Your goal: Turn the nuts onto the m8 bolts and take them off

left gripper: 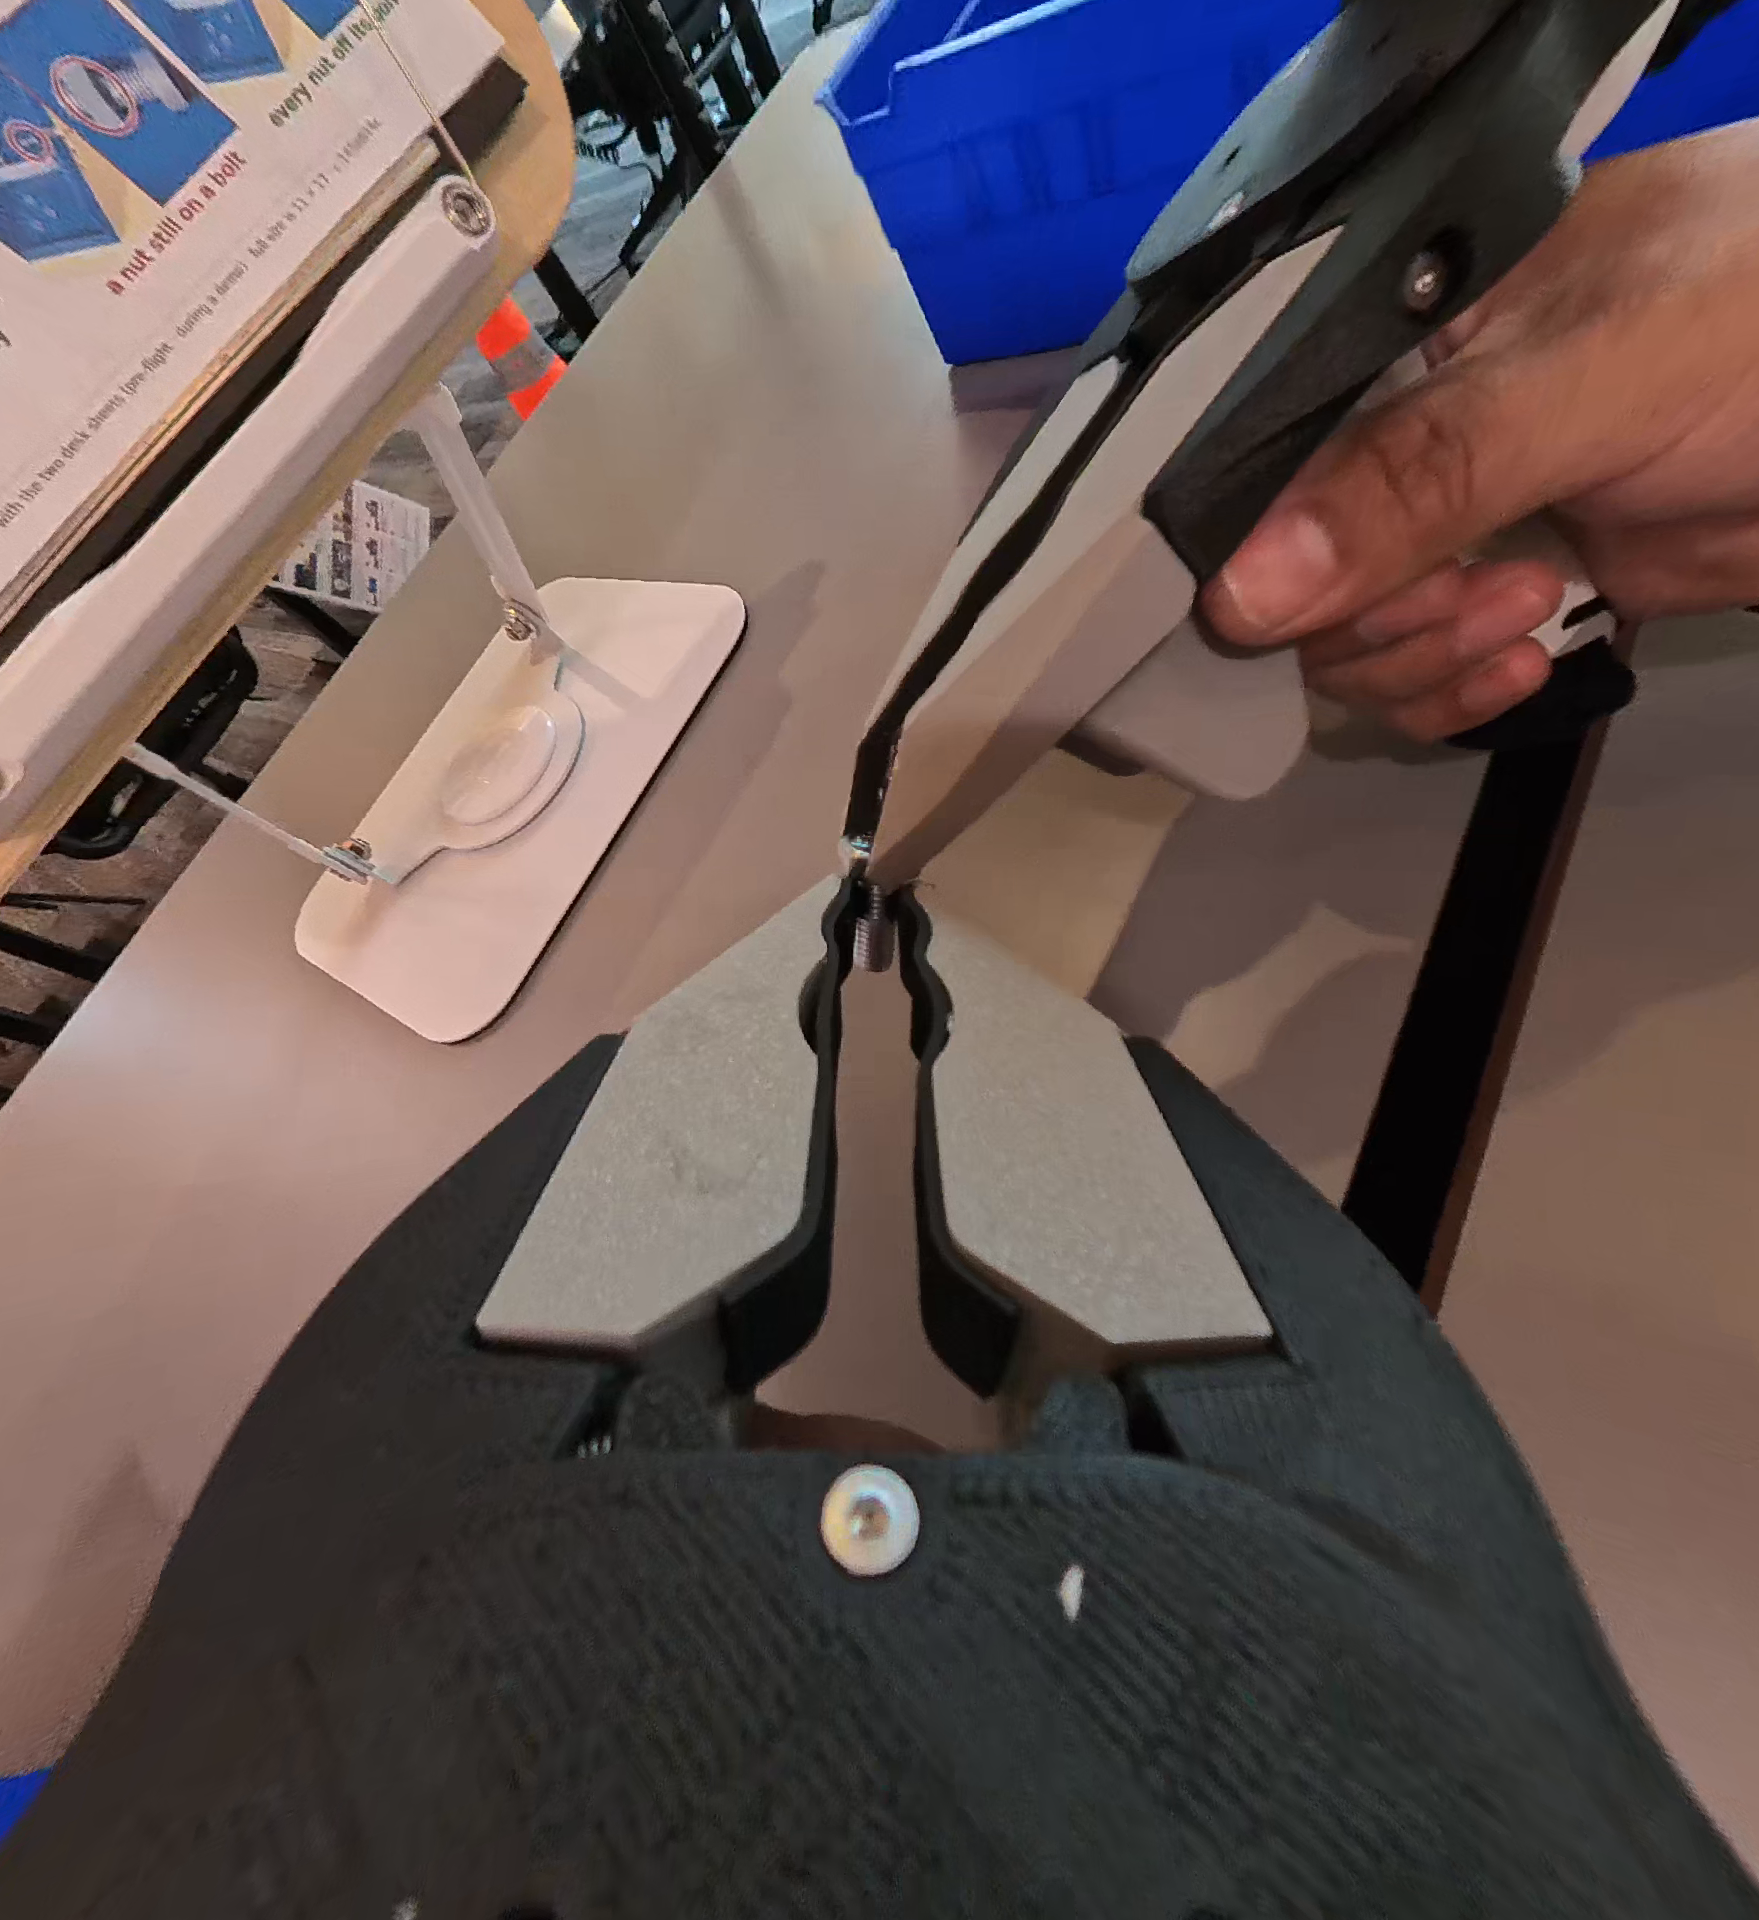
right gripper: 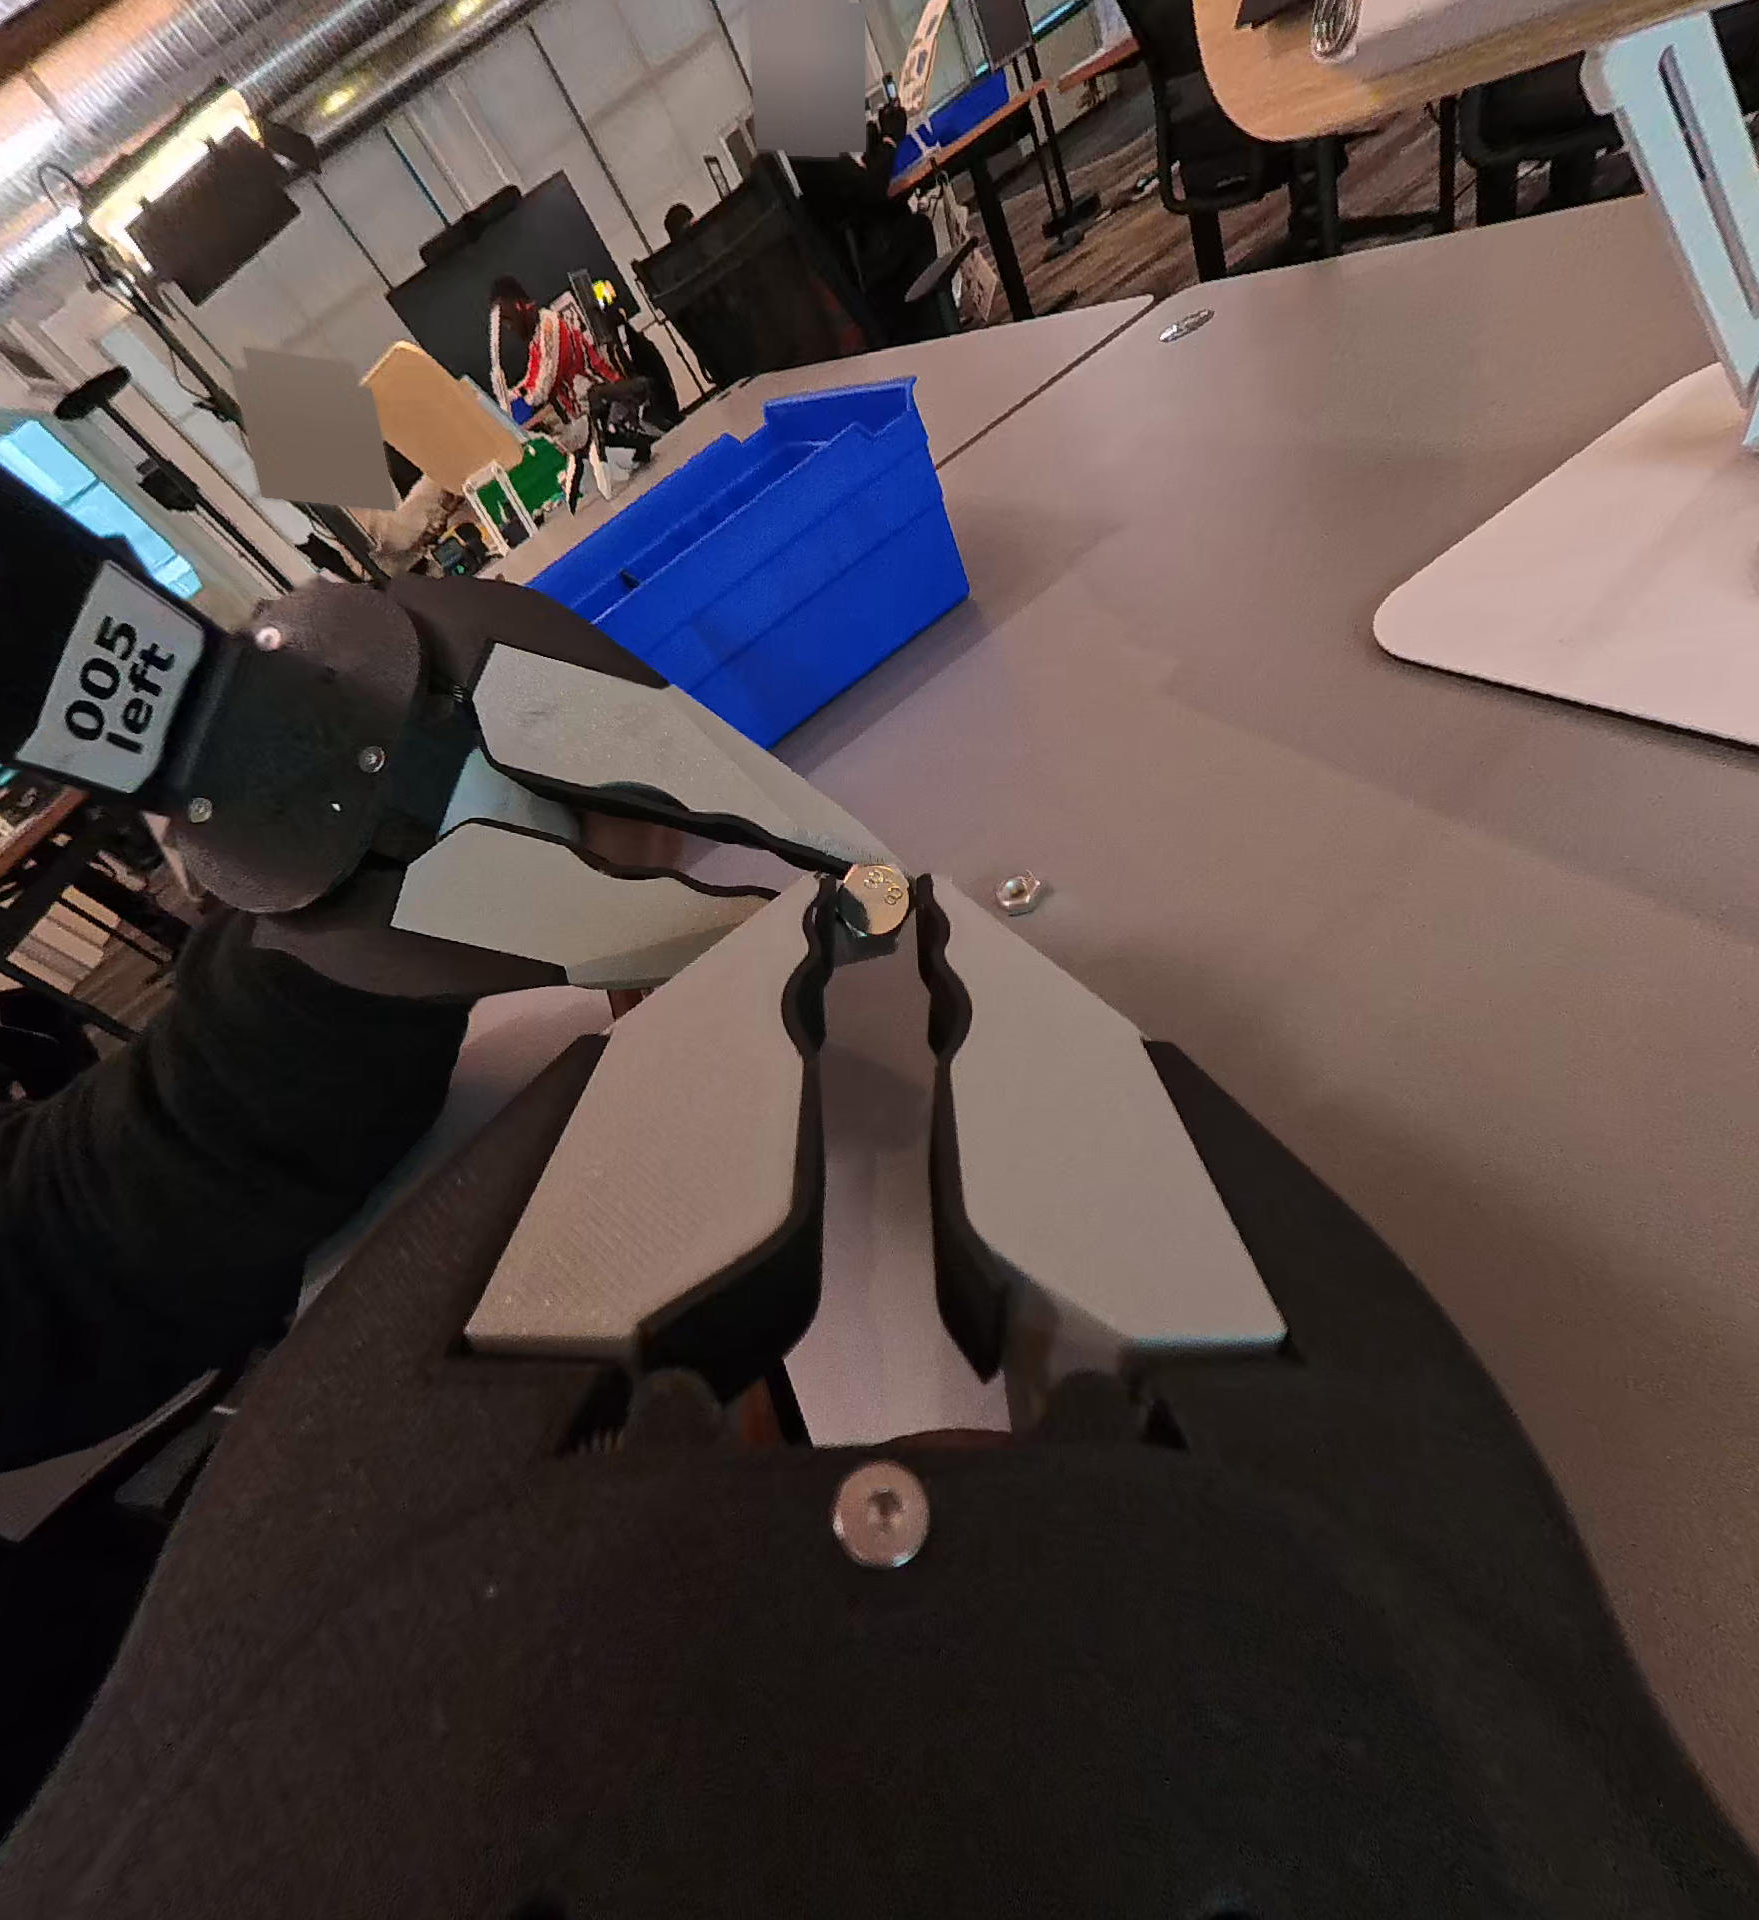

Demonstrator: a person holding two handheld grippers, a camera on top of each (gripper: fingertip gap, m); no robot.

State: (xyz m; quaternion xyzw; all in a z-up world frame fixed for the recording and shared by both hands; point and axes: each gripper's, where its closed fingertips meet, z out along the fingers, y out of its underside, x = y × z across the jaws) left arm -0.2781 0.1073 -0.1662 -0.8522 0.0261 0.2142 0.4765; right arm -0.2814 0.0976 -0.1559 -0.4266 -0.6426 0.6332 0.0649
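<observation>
Above the grey table (right gripper: 1322,883), between the two tools, the bolt (left gripper: 873,943) is held in the air. The left gripper (left gripper: 873,935) is closed almost fully, and its dark pads are pressed on the threaded shank. The right gripper (right gripper: 870,916) is set at a narrow gap around the hex head, which is turned toward its camera. Contact of both pads with the head is judged likely but is not plainly shown. A loose nut (right gripper: 1018,891) is seen lying on the table just beside the right fingertips.

The bolt is judged to be small, light, stiff steel and not fragile. Its threads should give the pads some bite, while the smooth head flats may be slippery. The shank is best taken across the threads, near the head. The nut is best taken by two opposite flats, so that it can be turned squarely and cross-threading avoided.

Much is hidden. The shank's free end is covered by the right gripper's tip in the left view, so whether a nut is already on the bolt cannot be told. The join between the two tools is crowded and small. The hand (left gripper: 1602,499) on the right tool is cut off at the frame edge, and the inside of the blue bin (right gripper: 802,603) is not shown.
</observation>
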